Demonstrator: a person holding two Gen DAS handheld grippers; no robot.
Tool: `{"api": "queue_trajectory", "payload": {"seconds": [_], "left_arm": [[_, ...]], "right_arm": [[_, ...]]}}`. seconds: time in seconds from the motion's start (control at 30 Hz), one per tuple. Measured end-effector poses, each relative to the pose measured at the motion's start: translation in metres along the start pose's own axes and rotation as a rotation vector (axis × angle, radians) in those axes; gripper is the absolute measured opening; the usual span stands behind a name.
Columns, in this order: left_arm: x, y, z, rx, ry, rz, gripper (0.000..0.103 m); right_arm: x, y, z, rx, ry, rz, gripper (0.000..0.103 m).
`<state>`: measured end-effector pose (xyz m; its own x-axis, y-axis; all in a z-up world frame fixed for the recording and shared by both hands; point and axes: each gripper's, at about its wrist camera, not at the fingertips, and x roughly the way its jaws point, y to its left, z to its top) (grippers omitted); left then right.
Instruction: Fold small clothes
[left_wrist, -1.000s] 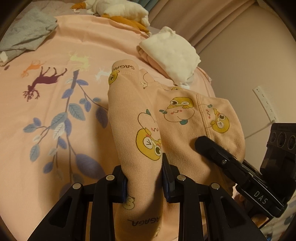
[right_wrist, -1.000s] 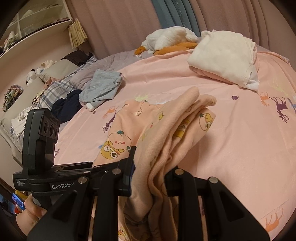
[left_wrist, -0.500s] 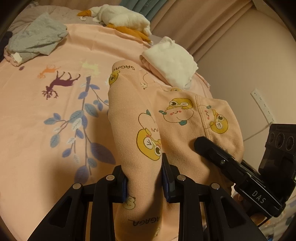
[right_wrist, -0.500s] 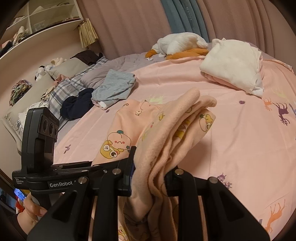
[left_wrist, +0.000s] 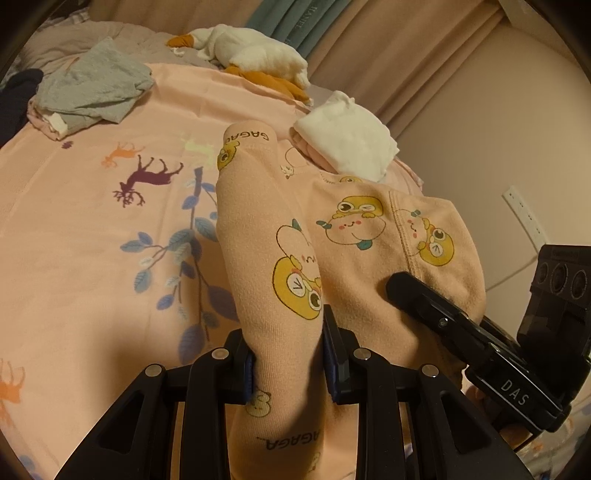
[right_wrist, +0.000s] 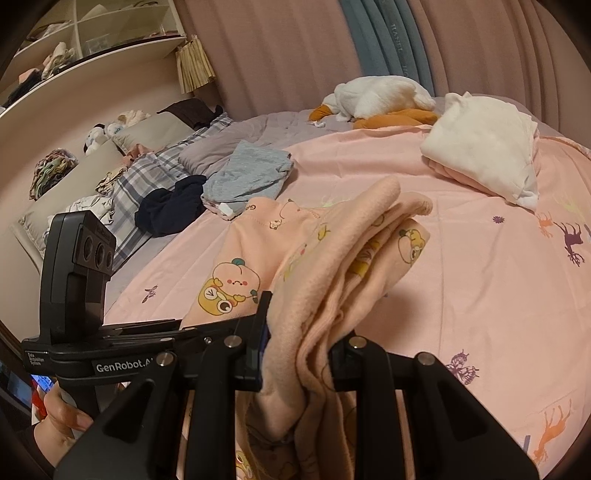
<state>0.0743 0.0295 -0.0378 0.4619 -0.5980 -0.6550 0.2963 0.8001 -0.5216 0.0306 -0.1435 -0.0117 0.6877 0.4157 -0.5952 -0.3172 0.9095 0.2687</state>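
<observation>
- One pink bedsheet (left_wrist: 92, 258) with printed deer and blue leaves fills most of both views; it is the surface under everything else.
- Across the top of both frames hang pink curtains (right_wrist: 280, 55), with a teal curtain (right_wrist: 388, 40) among them at upper centre.
- The peach garment (left_wrist: 347, 236), printed with yellow cartoon figures and the word GAGAGA, sits in the centre of the left wrist view, lifted off the sheet and draped over both tools; in the right wrist view it (right_wrist: 332, 258) bunches up from the lower centre.
- The left gripper (left_wrist: 288, 354), bottom centre of its own view, has its fingers narrowed on a rolled fold of the garment, which runs up between the pads.
- The right gripper (right_wrist: 299, 350), bottom centre of its view, is likewise clamped on a thick wad of the same fabric; in the left wrist view it enters from the lower right, one finger lying on the cloth.
- A folded white and pink pile (right_wrist: 487, 158) rests on the sheet at upper right of the right wrist view.
- A white and orange plush toy (right_wrist: 380, 99) lies near the curtains, top centre.
- A crumpled grey garment (right_wrist: 251, 173) lies left of centre, with a dark navy one (right_wrist: 173, 210) just beside it.
- A hand (right_wrist: 62, 424) shows at the lower left of the right wrist view, under the other tool's handle.
</observation>
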Motion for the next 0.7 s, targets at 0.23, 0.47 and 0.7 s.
{"api": "queue_trajectory", "payload": {"seconds": [0.23,0.47,0.7], "left_arm": [[-0.007,0.005,0.000,-0.007,-0.015,0.014,0.027],[-0.009,0.012,0.004,-0.022,-0.024,0.028,0.027],[-0.005,0.019,0.007,-0.038,-0.020,0.042,0.027]], "right_arm": [[0.007,0.005,0.004,-0.018,0.006,0.014,0.023],[0.019,0.009,0.010,-0.033,0.013,0.025,0.023],[0.032,0.010,0.013,-0.039,0.027,0.036,0.023]]}}
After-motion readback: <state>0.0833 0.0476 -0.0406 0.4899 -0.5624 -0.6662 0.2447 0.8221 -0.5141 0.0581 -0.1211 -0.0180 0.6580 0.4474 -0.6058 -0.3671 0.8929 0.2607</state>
